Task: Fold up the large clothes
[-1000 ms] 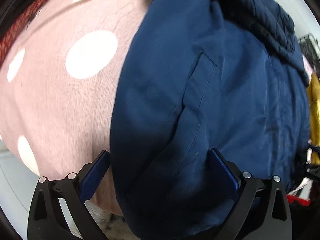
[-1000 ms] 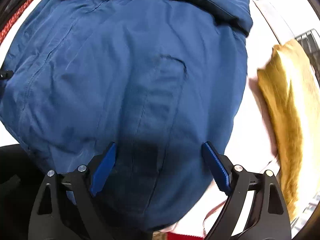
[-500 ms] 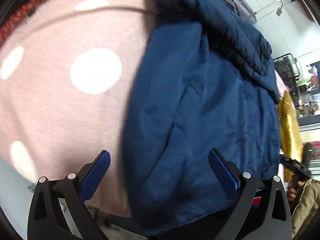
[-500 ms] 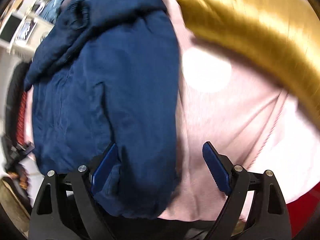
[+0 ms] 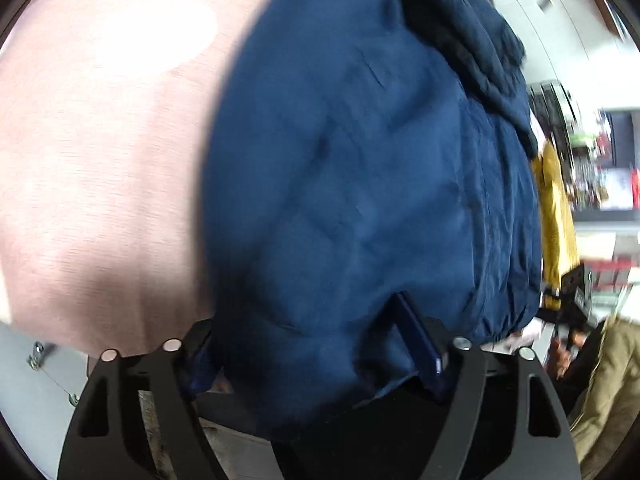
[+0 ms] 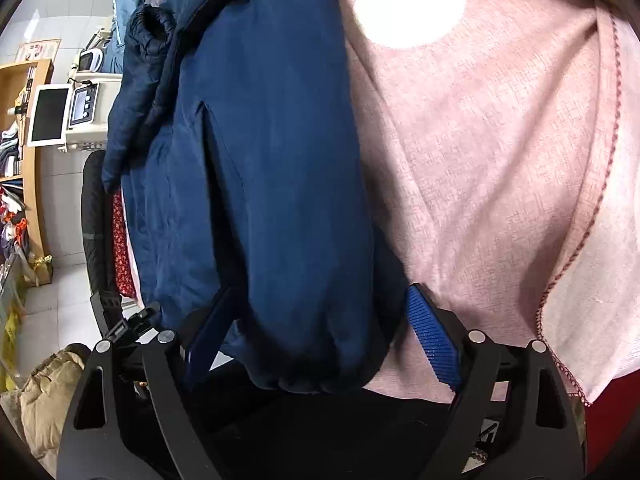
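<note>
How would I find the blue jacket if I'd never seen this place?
Look for the big pink blanket with white spots. The blue jacket lies on it. It is the only dark navy, smooth thing there; the yellow cloth beside it is far brighter.

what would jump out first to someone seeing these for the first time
A big navy jacket fills the middle of both views, lying on a pink blanket with white dots. The left claw is closing with the jacket's near hem between its jaws. The right claw stands open around the hem's other corner.
</note>
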Action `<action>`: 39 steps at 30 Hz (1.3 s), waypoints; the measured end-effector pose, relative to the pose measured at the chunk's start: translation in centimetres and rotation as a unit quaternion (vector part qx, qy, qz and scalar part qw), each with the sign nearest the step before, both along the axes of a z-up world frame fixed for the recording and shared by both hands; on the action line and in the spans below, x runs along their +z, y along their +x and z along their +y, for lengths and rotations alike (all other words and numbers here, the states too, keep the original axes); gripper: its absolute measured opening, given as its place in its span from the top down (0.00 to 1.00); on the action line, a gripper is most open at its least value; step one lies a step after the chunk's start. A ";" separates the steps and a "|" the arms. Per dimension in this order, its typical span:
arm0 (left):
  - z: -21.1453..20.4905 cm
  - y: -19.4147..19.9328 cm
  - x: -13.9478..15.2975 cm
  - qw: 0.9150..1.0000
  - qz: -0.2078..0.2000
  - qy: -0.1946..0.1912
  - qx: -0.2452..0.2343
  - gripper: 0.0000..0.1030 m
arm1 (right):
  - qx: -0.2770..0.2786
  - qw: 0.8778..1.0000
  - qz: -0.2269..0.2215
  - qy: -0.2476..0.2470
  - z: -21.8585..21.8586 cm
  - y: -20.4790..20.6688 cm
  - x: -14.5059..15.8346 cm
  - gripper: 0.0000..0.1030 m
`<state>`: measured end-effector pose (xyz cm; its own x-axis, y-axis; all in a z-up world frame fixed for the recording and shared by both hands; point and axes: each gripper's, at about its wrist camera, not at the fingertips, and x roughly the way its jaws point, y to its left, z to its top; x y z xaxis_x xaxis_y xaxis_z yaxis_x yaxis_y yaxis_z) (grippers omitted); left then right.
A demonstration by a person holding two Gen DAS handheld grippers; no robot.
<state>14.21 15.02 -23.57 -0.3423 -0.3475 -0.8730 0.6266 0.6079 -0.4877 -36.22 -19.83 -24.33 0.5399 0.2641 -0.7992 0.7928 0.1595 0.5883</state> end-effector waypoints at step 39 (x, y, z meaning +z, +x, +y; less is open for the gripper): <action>2.6 -5.1 3.3 0.992 0.047 0.013 -0.116 0.87 | 0.095 0.992 -0.017 0.076 4.6 -3.4 3.0 0.79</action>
<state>9.14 17.62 -20.31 -0.4915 -0.2270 -0.8408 0.7036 0.4654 -0.5370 -39.67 -15.21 -21.36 0.4943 0.4800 -0.7248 0.7370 0.2108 0.6422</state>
